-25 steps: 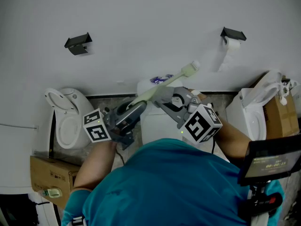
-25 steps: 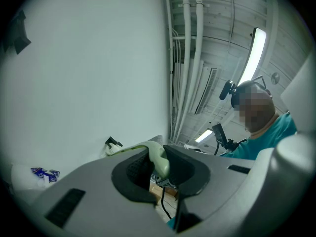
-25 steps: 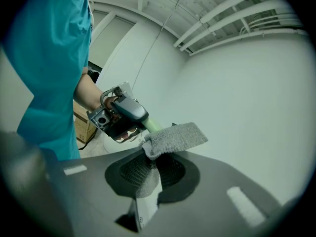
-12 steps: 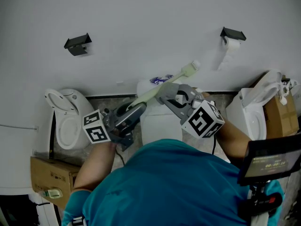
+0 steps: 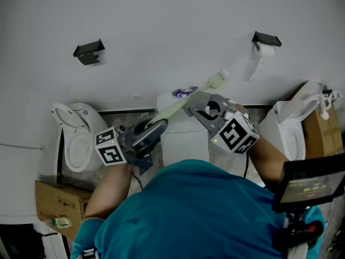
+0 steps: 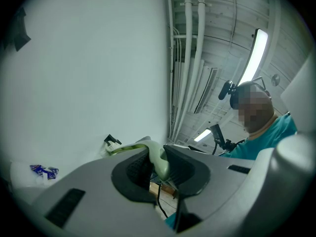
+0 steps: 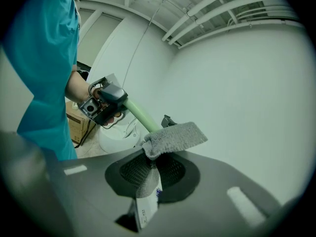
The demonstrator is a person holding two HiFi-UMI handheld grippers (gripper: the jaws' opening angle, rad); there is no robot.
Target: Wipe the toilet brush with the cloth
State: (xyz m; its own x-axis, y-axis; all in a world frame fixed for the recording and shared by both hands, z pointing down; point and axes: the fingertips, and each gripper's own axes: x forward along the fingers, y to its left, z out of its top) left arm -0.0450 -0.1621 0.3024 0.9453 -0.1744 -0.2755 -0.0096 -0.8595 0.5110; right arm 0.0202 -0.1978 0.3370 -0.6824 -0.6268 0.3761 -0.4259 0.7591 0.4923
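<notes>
In the head view, the pale green toilet brush [image 5: 186,100] slants up to the right, its head [image 5: 218,80] against the white wall. My left gripper [image 5: 155,125] is shut on the lower end of the handle [image 6: 159,161]. My right gripper [image 5: 193,103] sits partway up the handle, shut on a grey cloth [image 7: 173,137]. In the right gripper view the cloth folds over the green handle [image 7: 139,115], and a white label hangs from it between the jaws. Past it, that view shows my left gripper [image 7: 101,105].
A white toilet [image 5: 75,136] stands at the left, a cistern [image 5: 183,139] lies under the grippers and another toilet [image 5: 291,128] stands at the right. Cardboard boxes [image 5: 59,201] [image 5: 322,134] flank them. On the wall are a paper-roll holder [image 5: 266,41] and a black bracket [image 5: 89,50].
My right gripper has slid up and to the right along the handle with the cloth, toward the brush head. The left gripper and the brush have stayed still.
</notes>
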